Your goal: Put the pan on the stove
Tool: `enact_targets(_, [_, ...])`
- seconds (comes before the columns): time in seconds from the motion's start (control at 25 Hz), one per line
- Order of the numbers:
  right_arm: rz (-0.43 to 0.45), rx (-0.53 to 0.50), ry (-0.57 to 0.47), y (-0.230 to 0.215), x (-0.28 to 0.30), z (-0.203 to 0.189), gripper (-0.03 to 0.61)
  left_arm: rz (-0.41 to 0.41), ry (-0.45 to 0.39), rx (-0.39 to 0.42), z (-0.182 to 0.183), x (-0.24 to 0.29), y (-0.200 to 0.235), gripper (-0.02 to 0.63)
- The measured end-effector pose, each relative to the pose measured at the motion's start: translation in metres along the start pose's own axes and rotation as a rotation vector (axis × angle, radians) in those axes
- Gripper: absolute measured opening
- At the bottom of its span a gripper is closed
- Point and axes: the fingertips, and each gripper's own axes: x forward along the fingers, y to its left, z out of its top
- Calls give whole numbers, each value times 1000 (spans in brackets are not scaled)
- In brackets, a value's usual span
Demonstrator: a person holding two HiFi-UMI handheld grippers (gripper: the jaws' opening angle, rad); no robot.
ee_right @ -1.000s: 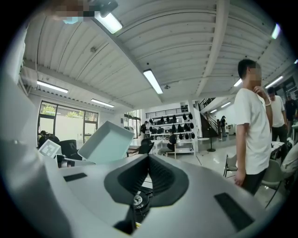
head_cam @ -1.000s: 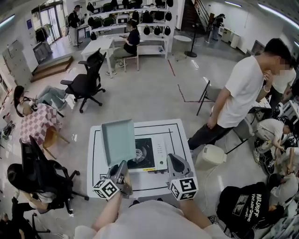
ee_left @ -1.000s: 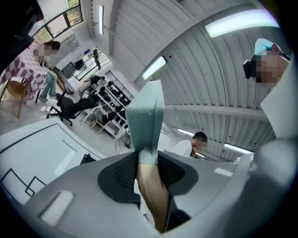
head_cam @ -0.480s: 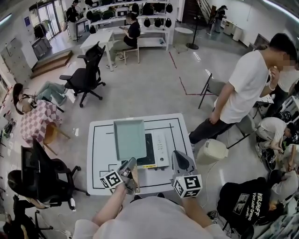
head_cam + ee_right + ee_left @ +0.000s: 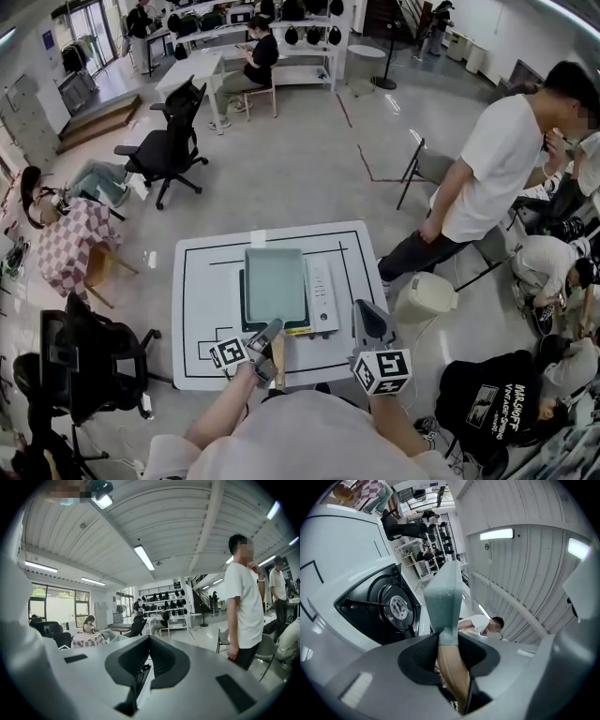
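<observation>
A pale green rectangular pan (image 5: 276,286) lies level over the black burner of the white stove (image 5: 322,298) on the white table (image 5: 202,309); I cannot tell whether it rests on it. My left gripper (image 5: 273,337) is shut on the pan's wooden handle (image 5: 278,356) at the stove's near edge. In the left gripper view the handle (image 5: 452,672) runs between the jaws to the pan (image 5: 443,597), with the round burner (image 5: 396,606) to its left. My right gripper (image 5: 366,323) hangs over the table's front right, shut and holding nothing (image 5: 149,644).
A person in a white T-shirt (image 5: 487,178) stands just right of the table. A white bin (image 5: 424,300) sits at the table's right corner. A black office chair (image 5: 84,366) stands to the left. Seated people crowd the far right.
The pan was tipped up on edge above the table; now it is lowered flat over the stove. My left gripper moved forward and down with it. The right gripper barely moved.
</observation>
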Motion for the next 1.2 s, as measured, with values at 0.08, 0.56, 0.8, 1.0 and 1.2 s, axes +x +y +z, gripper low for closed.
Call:
enact_targets(0.08, [3,2,6,1,1,0,8,-8,4,-44,-4,3,3,126])
enact_targets(0.56, [29,4,39,-1,5,-9,8,10,32,-154,-10,7,41,127])
enact_targets(0.8, [48,3,57,6,9,-11,8,14,34,-205,-11,7,52,129])
enact_targets(1.0, [64,3,62,9,12,-13,8,30,34,-236,-12,8,63,129])
enact_targets(1.2, [69,11,64,8,14,-15,8,22,33,-300,-14,7,74,130])
